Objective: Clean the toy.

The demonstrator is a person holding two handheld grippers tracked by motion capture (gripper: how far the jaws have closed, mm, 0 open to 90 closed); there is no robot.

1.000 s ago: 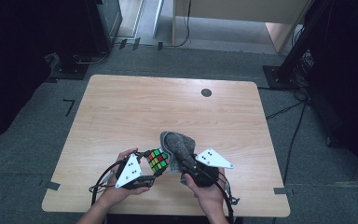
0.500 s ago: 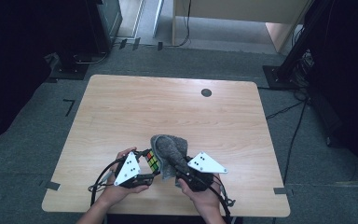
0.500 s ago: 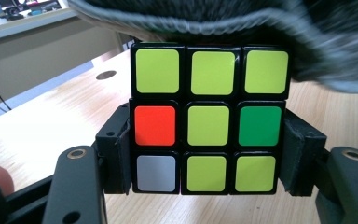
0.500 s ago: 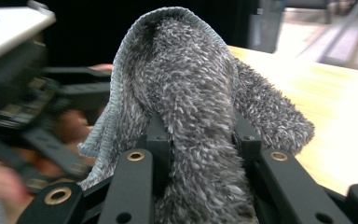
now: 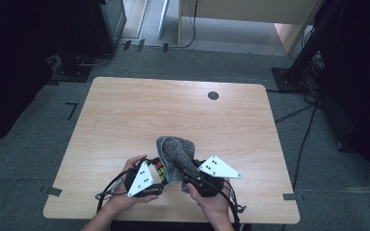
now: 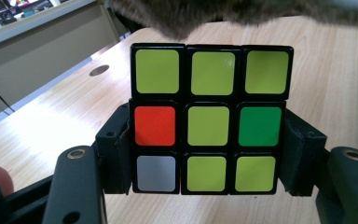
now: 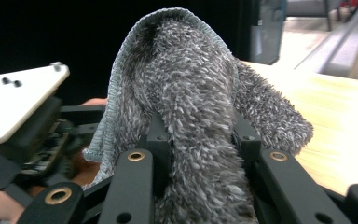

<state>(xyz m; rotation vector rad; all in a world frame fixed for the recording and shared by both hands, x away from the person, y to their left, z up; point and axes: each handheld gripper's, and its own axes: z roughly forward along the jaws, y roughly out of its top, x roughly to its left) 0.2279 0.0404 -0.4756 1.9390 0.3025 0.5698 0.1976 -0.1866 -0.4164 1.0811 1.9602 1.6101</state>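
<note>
A puzzle cube (image 6: 211, 119) with mostly yellow-green stickers, plus one red, one green and one white, sits clamped between the black jaws of my left gripper (image 6: 212, 154). In the high view the same cube (image 5: 159, 170) shows beside the left gripper (image 5: 161, 174) near the table's front edge. My right gripper (image 7: 200, 135) is shut on a fluffy grey cloth (image 7: 193, 102), which bunches up over its jaws. Seen from above, the cloth (image 5: 176, 150) drapes against the cube's top right side, with the right gripper (image 5: 183, 166) under it.
The wooden table (image 5: 173, 115) carries a small round dark grommet (image 5: 213, 95) near its far edge. Dark equipment stands (image 5: 91, 33) and cables (image 5: 294, 113) lie on the floor around it. Both of the person's hands (image 5: 125, 197) come in at the front edge.
The right gripper with the cloth has shifted left toward the cube, so the cloth now lies against and over it. The left gripper with the cube has stayed put.
</note>
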